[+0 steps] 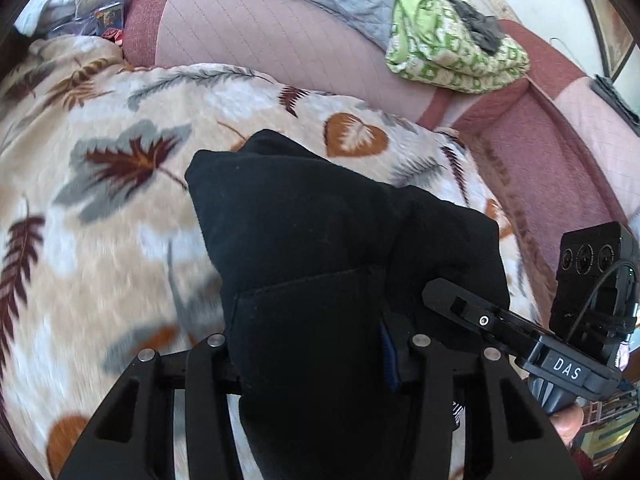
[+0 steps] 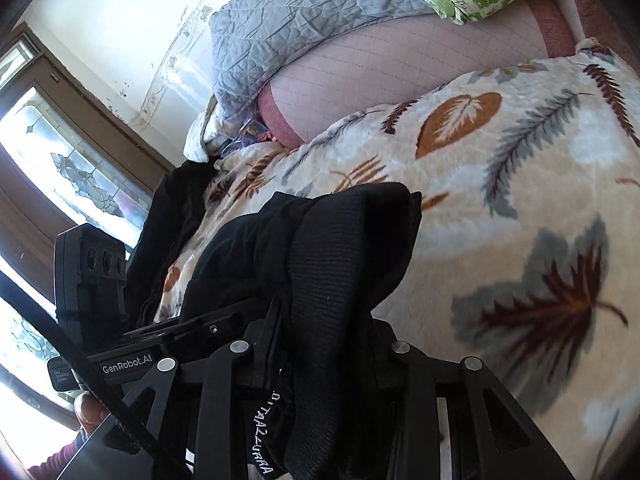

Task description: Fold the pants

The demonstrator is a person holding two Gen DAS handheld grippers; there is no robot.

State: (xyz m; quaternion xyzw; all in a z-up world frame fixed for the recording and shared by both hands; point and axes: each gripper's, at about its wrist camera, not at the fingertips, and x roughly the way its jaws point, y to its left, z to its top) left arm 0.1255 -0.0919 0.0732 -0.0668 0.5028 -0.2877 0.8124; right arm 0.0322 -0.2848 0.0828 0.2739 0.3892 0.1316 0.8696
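Left wrist view: your left claw [image 1: 320,364] is clenched on the black pants [image 1: 304,240], bunched between its fingers above the leaf blanket [image 1: 120,200]. Your right claw [image 2: 320,344] grips the pants' ribbed waistband [image 2: 344,248], draped over its fingers above the same blanket.

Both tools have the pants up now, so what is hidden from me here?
- Left tool fingertips: left wrist view, covered by the black pants.
- Right tool fingertips: right wrist view, buried under the ribbed waistband.
- Pants' lower end: cut off by both bottom edges.
- Leaf blanket: smeared by blur.
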